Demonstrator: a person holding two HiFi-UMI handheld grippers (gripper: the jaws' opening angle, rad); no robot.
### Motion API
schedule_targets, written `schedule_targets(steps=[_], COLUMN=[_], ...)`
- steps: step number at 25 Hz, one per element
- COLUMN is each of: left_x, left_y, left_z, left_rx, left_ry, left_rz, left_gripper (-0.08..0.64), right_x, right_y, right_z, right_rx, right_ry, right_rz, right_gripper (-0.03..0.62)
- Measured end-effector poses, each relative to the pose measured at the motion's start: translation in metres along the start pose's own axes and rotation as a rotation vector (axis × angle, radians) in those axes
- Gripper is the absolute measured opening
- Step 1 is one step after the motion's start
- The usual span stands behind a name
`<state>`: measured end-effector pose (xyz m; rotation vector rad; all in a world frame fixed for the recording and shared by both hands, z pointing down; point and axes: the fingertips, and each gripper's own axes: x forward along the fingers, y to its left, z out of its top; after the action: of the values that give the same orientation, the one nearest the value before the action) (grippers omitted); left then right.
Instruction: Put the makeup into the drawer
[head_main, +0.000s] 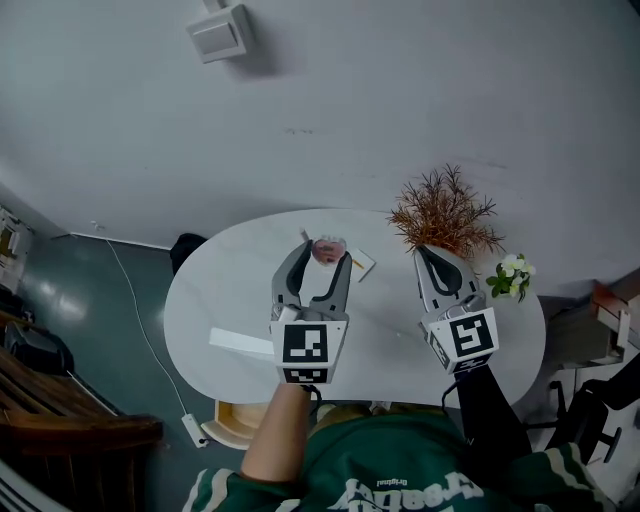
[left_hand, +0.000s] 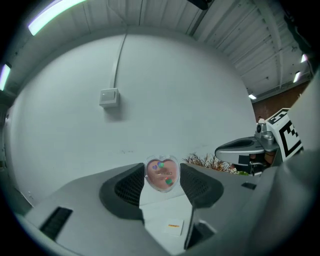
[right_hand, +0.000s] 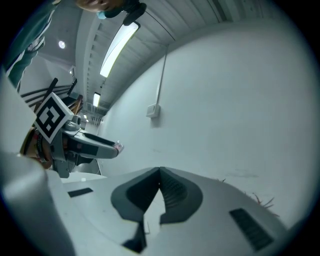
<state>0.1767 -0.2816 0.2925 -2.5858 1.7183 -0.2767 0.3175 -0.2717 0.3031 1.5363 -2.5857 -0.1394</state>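
One clear, heart-shaped pink makeup compact (left_hand: 161, 174) is clamped between fingers of the left gripper (head_main: 326, 253), above the white oval tabletop (head_main: 200, 300). The right gripper (right_hand: 160, 173) has its fingers together, empty. Placing it in the drawer remains.

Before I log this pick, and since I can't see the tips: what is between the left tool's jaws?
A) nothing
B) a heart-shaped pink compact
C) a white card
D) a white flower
B: in the left gripper view the left tool grips a heart-shaped pink compact at its tips.
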Motion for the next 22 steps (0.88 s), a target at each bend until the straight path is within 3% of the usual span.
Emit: schedule_targets(steps=[5,11,22], left_x=[-0.012,-0.054,-0.201], left_y=[0.010,0.044,0.134], left_z=[-0.001,-0.020,-0.049], left_rx=[0.003,-0.005,-0.026], left_ry=[-0.017,0.019,0.053], left_rz=[0.059,0.163,0.360], left_gripper=[0.230,0.230,0.230], right_x=[0.007,0.023,0.039], right_y=[0.011,0.061,0.223], right_z=[0.001,0.002,0.022], right_rx=[0.004,0.009,-0.025], right_ry=[-0.006,-0.016,-0.030], right_rz=[0.034,0.145,0.353], right_gripper=[0.005,0.005,0.005])
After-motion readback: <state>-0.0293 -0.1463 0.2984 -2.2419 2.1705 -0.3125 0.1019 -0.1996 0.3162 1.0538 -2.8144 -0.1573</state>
